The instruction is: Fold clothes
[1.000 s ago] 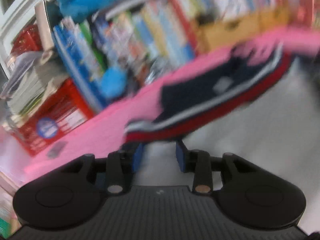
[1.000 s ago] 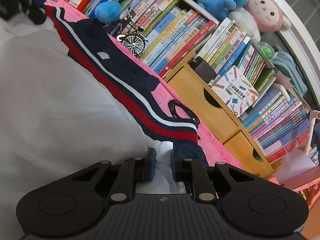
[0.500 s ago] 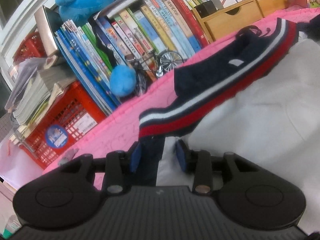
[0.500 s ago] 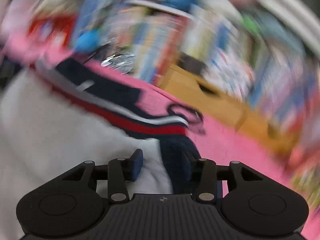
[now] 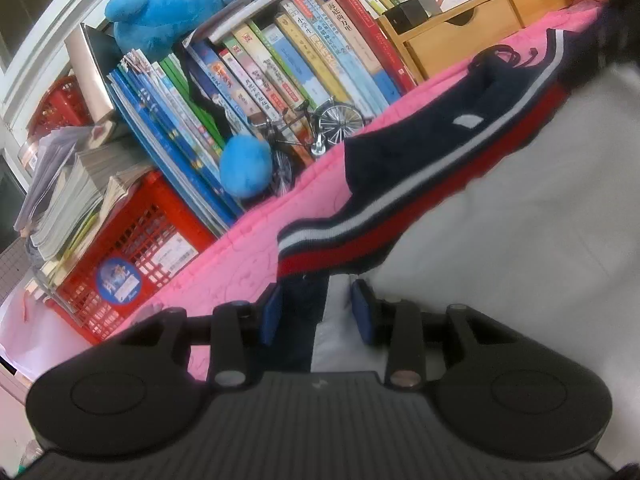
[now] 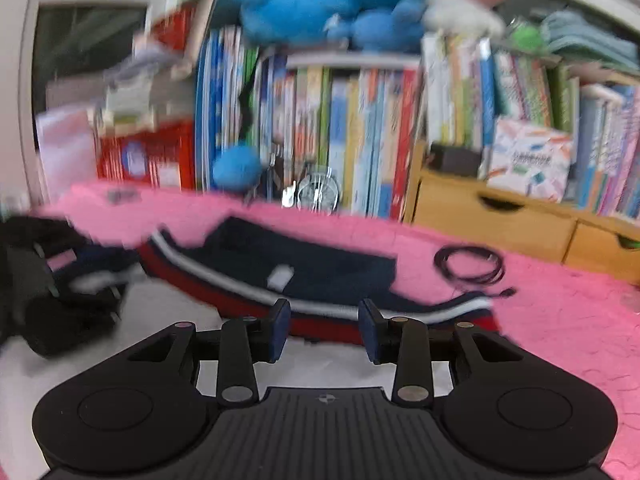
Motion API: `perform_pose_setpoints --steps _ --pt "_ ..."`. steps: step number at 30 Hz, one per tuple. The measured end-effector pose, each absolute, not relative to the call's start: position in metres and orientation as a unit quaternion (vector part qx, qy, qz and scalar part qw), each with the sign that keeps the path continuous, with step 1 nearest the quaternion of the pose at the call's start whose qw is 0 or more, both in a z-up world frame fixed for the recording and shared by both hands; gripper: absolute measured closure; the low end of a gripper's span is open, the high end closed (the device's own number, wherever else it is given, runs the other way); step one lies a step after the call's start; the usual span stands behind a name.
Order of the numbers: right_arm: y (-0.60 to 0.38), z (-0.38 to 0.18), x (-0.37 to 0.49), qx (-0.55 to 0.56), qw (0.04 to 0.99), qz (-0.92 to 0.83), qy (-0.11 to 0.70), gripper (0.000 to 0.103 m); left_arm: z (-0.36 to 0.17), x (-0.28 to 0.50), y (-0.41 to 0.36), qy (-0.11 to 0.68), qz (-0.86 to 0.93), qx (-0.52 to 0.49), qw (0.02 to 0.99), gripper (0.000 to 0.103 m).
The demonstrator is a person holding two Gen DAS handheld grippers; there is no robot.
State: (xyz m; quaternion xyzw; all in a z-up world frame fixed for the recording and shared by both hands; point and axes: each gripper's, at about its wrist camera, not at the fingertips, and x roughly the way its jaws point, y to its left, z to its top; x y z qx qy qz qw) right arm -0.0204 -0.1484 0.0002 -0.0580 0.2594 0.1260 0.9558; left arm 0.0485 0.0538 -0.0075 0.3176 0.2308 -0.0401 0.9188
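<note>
A white garment point(image 5: 520, 248) with a navy, white and red striped band point(image 5: 400, 208) lies spread on a pink quilted cover point(image 5: 240, 248). Its navy collar part with a small white label point(image 6: 280, 276) faces the books. My left gripper point(image 5: 316, 312) sits low over the left end of the band. It stands open, and navy and white cloth lies in the gap between its blue pads. My right gripper point(image 6: 323, 328) hovers open just in front of the band's middle, nothing between its fingers. The right wrist view is blurred and shows the left gripper point(image 6: 86, 276) at the far left.
Behind the cover stands a row of books point(image 5: 304, 64), with a red crate point(image 5: 132, 248), a blue plush ball point(image 5: 246, 170) and a model bicycle point(image 5: 316, 128). Wooden drawers point(image 6: 492, 220) sit at the right. A coiled black cable point(image 6: 468, 266) lies near the garment's right end.
My right gripper opened, let go of the garment's right corner and swung left toward the band's middle. My left gripper settled at the band's left end, with its jaw gap unchanged.
</note>
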Motion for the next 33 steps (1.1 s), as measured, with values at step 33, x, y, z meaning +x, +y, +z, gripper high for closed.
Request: perform_pose_setpoints --steps 33 --pt "-0.086 -0.009 -0.167 0.037 0.944 0.057 0.322 0.059 -0.007 0.049 0.057 0.23 -0.042 0.314 0.92 0.065"
